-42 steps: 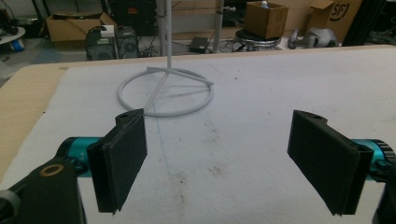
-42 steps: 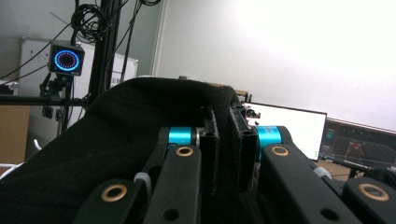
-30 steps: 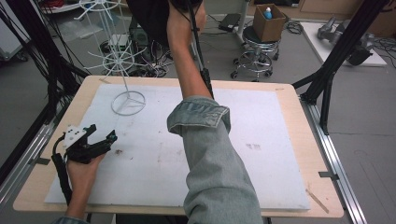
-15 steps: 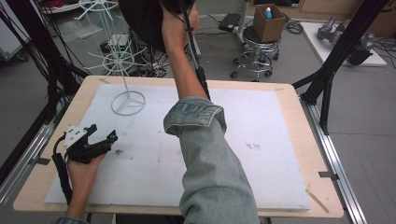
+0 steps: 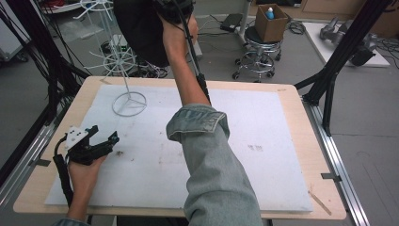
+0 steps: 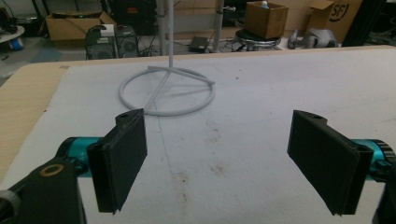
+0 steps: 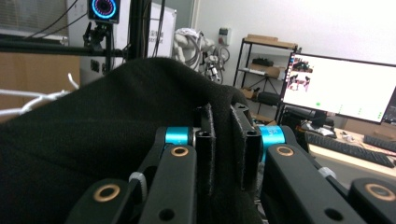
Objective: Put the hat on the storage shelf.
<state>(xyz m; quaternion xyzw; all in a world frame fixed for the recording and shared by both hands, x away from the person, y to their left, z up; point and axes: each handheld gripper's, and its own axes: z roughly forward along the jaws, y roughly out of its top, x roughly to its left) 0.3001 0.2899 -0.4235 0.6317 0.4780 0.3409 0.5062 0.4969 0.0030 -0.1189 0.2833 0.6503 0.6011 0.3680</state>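
A black cloth (image 5: 141, 28) hangs high over the table's far edge, beside the upper arms of a white wire rack (image 5: 129, 103). My right gripper (image 5: 171, 7) is shut on the cloth, with a fold of the fabric (image 7: 107, 130) pinched between the two pads of this gripper (image 7: 224, 114). The rack's ring base (image 6: 168, 91) and thin pole stand on the white mat at the far left. My left gripper (image 5: 104, 133) rests on the mat near the left edge. In its own view this gripper (image 6: 219, 119) is open, with nothing but bare mat between its pads.
A white mat (image 5: 263, 165) covers most of the wooden table (image 5: 306, 155). Black frame legs (image 5: 329, 94) stand at the right and left corners. A stool carrying a cardboard box (image 5: 270, 21) sits on the floor beyond the table. A monitor (image 7: 341, 86) is lit behind the cloth.
The right arm has lifted the black cloth higher and a little to the left, closer to the rack's top. The left gripper has stayed in place.
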